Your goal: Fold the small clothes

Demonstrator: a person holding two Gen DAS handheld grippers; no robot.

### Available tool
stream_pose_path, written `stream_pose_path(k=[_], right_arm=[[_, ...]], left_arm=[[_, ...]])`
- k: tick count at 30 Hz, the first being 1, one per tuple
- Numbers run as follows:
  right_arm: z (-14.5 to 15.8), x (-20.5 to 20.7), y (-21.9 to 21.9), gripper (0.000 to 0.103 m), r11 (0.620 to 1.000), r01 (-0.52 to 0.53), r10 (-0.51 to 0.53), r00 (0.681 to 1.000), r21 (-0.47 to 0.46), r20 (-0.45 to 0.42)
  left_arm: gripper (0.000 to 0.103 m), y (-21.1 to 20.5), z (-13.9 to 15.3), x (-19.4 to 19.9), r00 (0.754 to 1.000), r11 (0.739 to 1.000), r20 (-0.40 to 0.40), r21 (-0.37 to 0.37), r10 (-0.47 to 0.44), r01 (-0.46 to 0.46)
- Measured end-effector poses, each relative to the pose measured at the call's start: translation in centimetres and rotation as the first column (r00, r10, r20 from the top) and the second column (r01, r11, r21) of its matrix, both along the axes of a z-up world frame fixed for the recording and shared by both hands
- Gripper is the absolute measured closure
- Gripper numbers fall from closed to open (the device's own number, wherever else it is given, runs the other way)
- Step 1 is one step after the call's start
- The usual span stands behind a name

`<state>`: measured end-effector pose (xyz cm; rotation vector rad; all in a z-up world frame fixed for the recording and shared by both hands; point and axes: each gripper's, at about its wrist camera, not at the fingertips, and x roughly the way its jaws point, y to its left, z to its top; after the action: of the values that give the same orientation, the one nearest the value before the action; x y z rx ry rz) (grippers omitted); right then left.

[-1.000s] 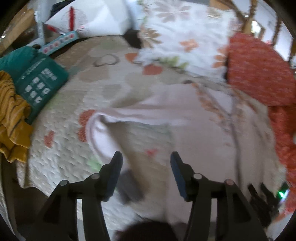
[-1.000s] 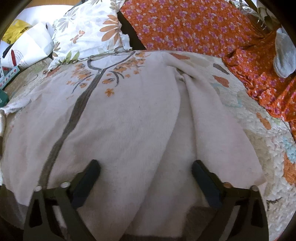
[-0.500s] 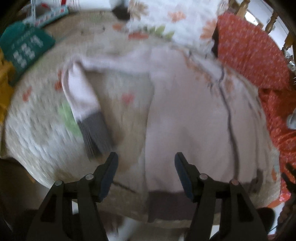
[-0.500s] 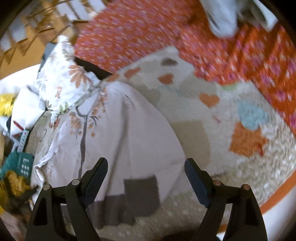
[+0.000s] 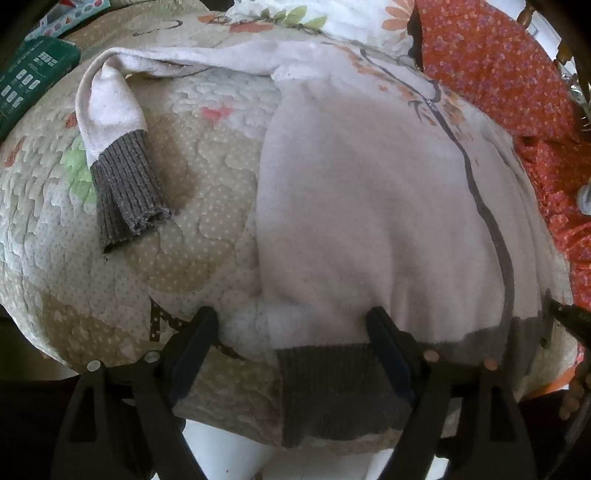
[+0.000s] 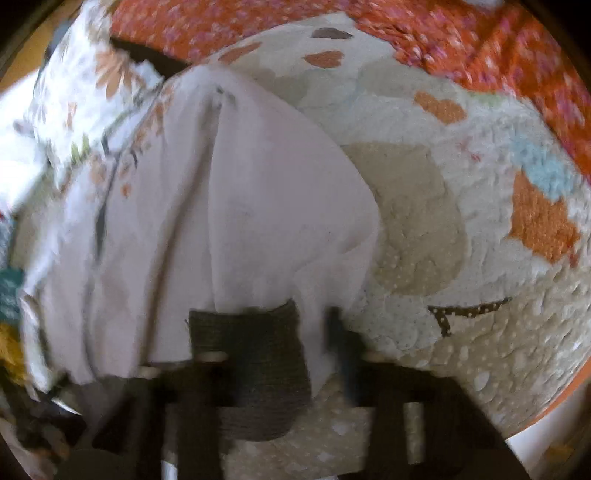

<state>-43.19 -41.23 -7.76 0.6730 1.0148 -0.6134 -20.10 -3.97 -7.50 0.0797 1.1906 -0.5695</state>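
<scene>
A pale pink sweater (image 5: pixel 369 203) with a grey stem print lies flat on the quilted bedspread (image 5: pixel 184 240). Its left sleeve bends back, ending in a grey ribbed cuff (image 5: pixel 125 192). My left gripper (image 5: pixel 295 325) hangs low over the grey hem (image 5: pixel 325 387); its jaws are opening and straddle the hem's left corner without pressing it. The right wrist view is blurred. There my right gripper (image 6: pixel 321 347) looks shut on the sweater (image 6: pixel 221 221) at its lower right edge, beside a grey cuff (image 6: pixel 251 369). Its tip (image 5: pixel 569 317) shows at the hem's right end.
Orange flowered fabric (image 5: pixel 498 55) covers the far right of the bed. A floral pillow (image 5: pixel 332 18) lies beyond the sweater's collar, and a green box (image 5: pixel 29 74) sits at the far left. The bed's front edge drops to white floor (image 5: pixel 229 454) under my grippers.
My left gripper came down and nearer to the hem and its jaws widened. My right gripper swung to the sweater's lower right edge, and its jaws went from wide apart to shut.
</scene>
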Motion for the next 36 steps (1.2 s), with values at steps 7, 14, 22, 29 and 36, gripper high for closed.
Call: stream_pose_path(k=[7, 14, 22, 29, 36], right_arm=[[3.8, -6.8, -8.1, 0.092, 0.906, 0.327, -0.367, 0.923, -0.267, -0.114], [4.5, -5.6, -0.9, 0.048, 0.993, 0.117, -0.118, 0.984, 0.013, 0.133], [-1.1, 0.1, 6.4, 0.045, 0.999, -0.044, 0.044, 0.994, -0.004, 0.098], [0.3, 0.0, 4.8, 0.098, 0.989, 0.008, -0.045, 0.968, 0.15, 0.246], [2.3, -5.4, 8.0, 0.098, 0.986, -0.014, -0.028, 0.969, 0.168, 0.245]], left_arm=[[0.03, 2.0, -0.6, 0.0, 1.0, 0.996, 0.011, -0.087, 0.026, -0.025], [0.03, 2.2, -0.5, -0.4, 1.0, 0.99, -0.015, -0.139, -0.006, 0.004], [0.095, 1.0, -0.4, -2.0, 0.999, 0.996, -0.036, -0.091, -0.027, 0.024], [0.095, 2.6, 2.1, -0.7, 0.995, 0.994, -0.092, -0.099, 0.034, -0.043], [0.095, 6.0, 4.7, -2.5, 0.996, 0.997, -0.067, -0.059, 0.054, -0.058]])
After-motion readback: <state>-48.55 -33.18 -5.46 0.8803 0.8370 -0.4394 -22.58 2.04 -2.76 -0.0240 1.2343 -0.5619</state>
